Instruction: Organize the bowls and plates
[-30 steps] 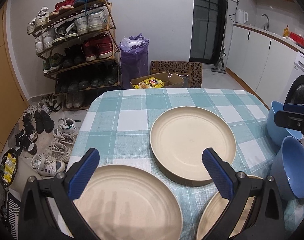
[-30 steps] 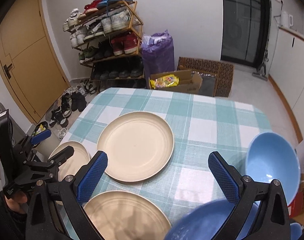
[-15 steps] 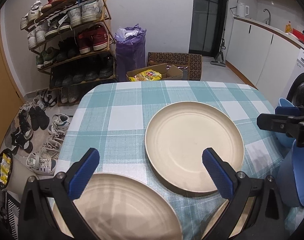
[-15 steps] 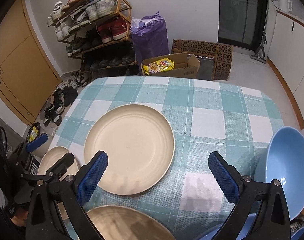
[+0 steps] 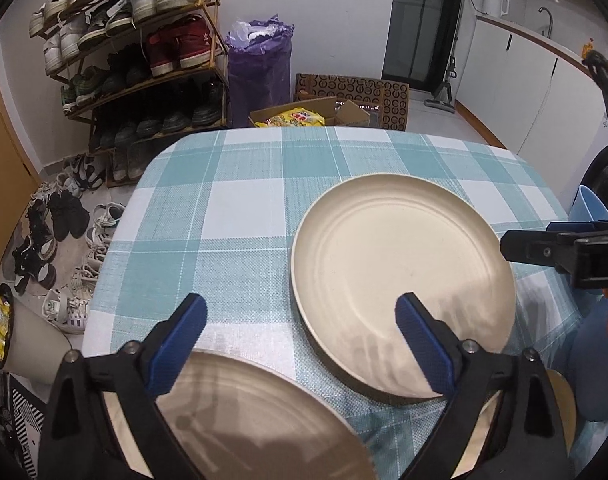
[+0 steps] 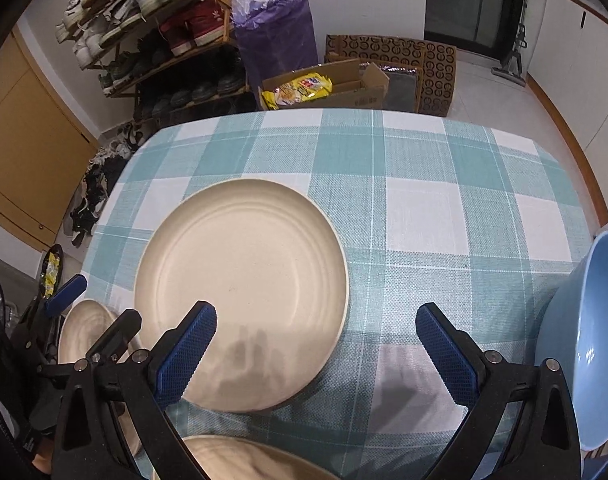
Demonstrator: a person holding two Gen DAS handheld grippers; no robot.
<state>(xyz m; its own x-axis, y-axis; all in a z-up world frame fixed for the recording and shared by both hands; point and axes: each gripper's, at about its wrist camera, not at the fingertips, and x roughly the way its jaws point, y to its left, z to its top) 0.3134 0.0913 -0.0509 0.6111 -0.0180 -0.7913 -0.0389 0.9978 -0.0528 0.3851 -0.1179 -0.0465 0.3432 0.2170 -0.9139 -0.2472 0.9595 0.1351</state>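
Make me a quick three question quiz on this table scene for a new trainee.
1. True or false: the left gripper is shut on a plate.
2. How many cream plates show in the right wrist view?
A. one
B. two
C. three
3. Fill in: the blue bowl sits at the table's ___ edge in the right wrist view.

Key:
1. False. Both the left and the right gripper have jaws wide apart and empty.
2. C: the big plate in the middle, a near plate at the bottom, and a left plate by the left gripper.
3. right
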